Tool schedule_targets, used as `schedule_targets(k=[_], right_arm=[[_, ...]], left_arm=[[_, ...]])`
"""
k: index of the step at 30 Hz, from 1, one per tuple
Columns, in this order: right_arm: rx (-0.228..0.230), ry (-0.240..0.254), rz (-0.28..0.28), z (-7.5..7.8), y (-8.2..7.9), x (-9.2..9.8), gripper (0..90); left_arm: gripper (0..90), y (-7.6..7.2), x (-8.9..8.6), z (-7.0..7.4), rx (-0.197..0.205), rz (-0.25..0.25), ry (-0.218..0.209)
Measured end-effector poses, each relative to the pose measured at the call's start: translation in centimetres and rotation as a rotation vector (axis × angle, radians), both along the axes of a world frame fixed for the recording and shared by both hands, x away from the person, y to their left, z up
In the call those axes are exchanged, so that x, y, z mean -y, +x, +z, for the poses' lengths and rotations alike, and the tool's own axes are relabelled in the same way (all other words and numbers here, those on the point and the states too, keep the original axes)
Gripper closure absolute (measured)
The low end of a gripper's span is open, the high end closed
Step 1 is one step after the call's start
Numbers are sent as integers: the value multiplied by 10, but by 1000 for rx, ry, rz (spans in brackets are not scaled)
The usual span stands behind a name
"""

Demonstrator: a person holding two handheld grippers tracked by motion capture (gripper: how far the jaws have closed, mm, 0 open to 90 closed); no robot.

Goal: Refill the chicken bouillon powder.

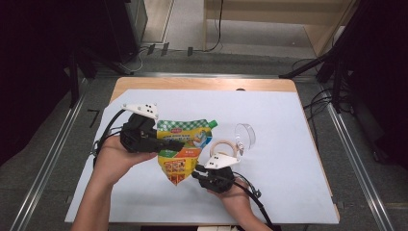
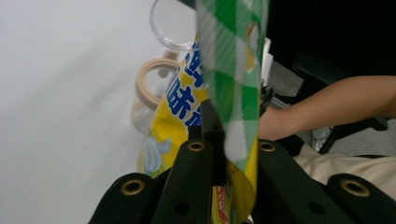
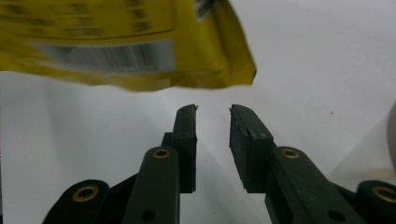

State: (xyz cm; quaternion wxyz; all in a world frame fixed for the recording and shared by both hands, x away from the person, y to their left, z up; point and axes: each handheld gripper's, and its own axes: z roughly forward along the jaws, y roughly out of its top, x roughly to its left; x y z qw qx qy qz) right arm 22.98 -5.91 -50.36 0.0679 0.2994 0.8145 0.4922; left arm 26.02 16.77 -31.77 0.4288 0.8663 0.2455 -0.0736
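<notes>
Pouch (image 1: 182, 149) clamped at its side in the left gripper (image 1: 166, 143), lifted off the table (image 1: 288, 159); long axis runs spout-far to base-near, base hanging just beyond the right gripper (image 3: 212, 109), whose jaws stand apart, empty.

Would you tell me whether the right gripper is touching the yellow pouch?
Apart. In the right gripper view, the right gripper has nothing between its jaws, and white table shows between its tips and the yellow pouch above them.
</notes>
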Motion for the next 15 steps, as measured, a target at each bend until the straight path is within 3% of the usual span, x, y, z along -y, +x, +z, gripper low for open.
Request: schedule_targets(k=[5, 8, 9, 13, 15], right_arm=[[52, 42, 21, 1, -7, -1, 691], [137, -1, 43, 5, -17, -4, 699], [144, -14, 53, 5, -20, -5, 699], [109, -5, 83, 5, -26, -10, 715], [103, -5, 98, 6, -27, -12, 723]], left_arm=[[900, 0, 7, -3, -46, -24, -3], [894, 4, 7, -7, -61, 23, -2], [893, 6, 7, -9, -63, 36, -8], [855, 7, 16, -14, -50, 68, -30], [823, 7, 24, -18, -34, 100, -16]])
